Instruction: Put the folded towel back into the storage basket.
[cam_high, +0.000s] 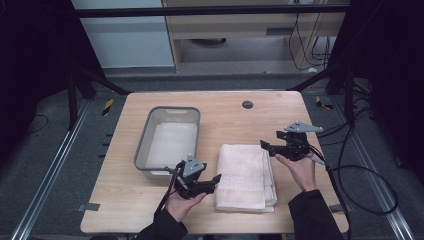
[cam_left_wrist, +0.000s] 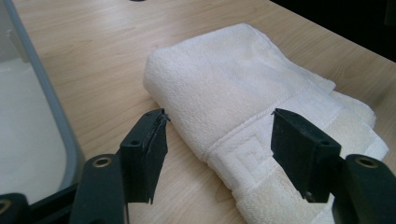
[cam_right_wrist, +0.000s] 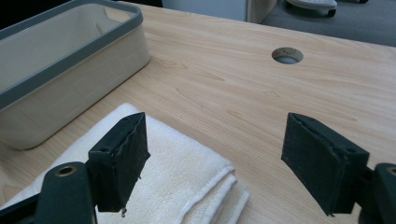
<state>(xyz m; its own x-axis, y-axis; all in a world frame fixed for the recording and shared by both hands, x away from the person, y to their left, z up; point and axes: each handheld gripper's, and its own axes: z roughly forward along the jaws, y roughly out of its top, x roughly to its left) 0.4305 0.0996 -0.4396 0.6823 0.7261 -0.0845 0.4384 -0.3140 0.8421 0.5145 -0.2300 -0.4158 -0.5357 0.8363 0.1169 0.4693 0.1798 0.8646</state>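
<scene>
I find the folded white towel (cam_high: 245, 177) lying flat on the wooden table (cam_high: 125, 210), in the lower centre of the high view, just right of the grey-rimmed basket (cam_high: 145, 137). The basket sits left of centre with a pale lining inside; a round cable hole (cam_high: 247, 104) lies in the tabletop toward the upper middle.

Left gripper (cam_high: 215, 179): at the towel's lower left edge in the high view. In the left gripper view its jaws stand wide apart, one over bare wood beside the towel's folded edge, the other over the embossed border band. I see nothing clamped between them.

Right gripper (cam_high: 265, 145): at the towel's upper right corner in the high view. In the right gripper view its jaws are likewise spread wide; the left jaw sits over the towel's stacked corner, the right jaw over bare table. It has hold of nothing.

Assessment: the step in hand appears to be the approach, both tools being brought to opposite sides of the towel ahead of a grasp, probably to lift it toward the basket. The next move, in my judgement, calls for lowering each gripper until the layered edge sits fully between the jaws, then closing on all layers together. I would watch that a pinch of the top layer alone does not let the fold open.
</scene>
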